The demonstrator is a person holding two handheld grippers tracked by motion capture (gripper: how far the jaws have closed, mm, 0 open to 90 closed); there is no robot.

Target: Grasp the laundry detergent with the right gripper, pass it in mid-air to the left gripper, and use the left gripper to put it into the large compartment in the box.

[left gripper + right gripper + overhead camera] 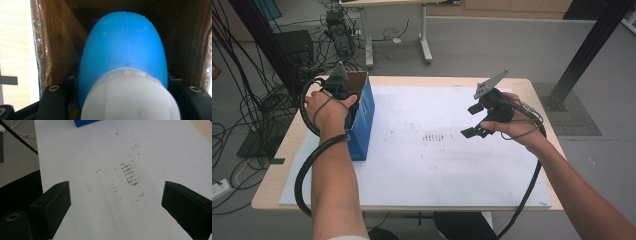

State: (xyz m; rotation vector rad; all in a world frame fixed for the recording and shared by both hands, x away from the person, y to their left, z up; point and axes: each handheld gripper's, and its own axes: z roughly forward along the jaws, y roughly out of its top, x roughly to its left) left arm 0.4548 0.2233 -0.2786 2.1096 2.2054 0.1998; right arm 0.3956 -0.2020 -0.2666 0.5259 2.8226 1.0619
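The left gripper (343, 89) is clamped on a blue plastic bottle with a white cap (125, 57), poised in the open mouth of the blue cardboard box (363, 120) at the white board's (437, 175) left edge. Best to lower it straight, clear of the brown inner walls. The right gripper (475, 121) hangs wide open and empty near the right edge.

text: none legible | blue box (362, 120): no readable print | blue bottle (125, 50): unlabelled (plain plastic)
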